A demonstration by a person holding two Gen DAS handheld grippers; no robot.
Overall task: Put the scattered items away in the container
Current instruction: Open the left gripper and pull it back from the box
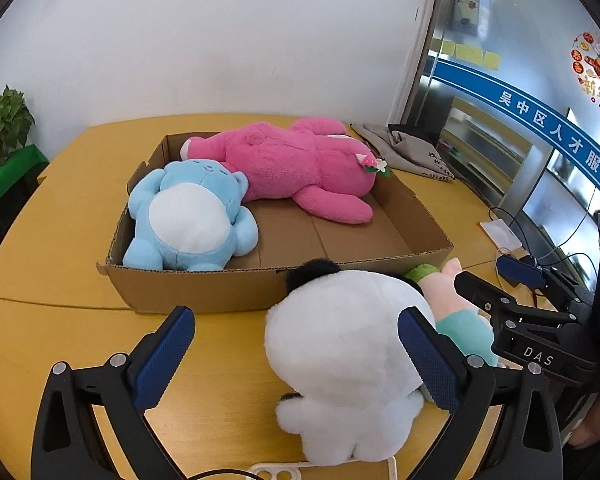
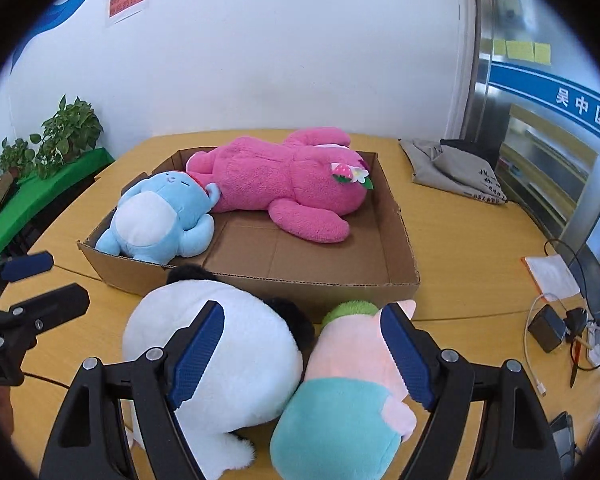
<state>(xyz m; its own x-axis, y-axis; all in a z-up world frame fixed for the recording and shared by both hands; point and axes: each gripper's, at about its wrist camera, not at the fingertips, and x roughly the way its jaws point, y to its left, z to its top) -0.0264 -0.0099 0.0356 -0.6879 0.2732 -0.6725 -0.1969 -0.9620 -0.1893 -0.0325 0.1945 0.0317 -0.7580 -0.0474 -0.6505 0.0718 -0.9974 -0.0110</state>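
Plush toys at cardboard box [image 1: 204, 288], two stowed, two on table [image 1: 60, 280].

Pink plush [image 1: 292, 164] and blue plush [image 1: 192, 220] are laid inside the box. White plush [image 1: 340, 352] and pastel plush [image 2: 348, 400] are left touching, just before its near wall. Left hand-held gripper [image 1: 296, 356]: jaws spread wide, white plush between, not clamped. Right hand-held gripper [image 2: 300, 354]: jaws apart, straddling both toys, nothing gripped.
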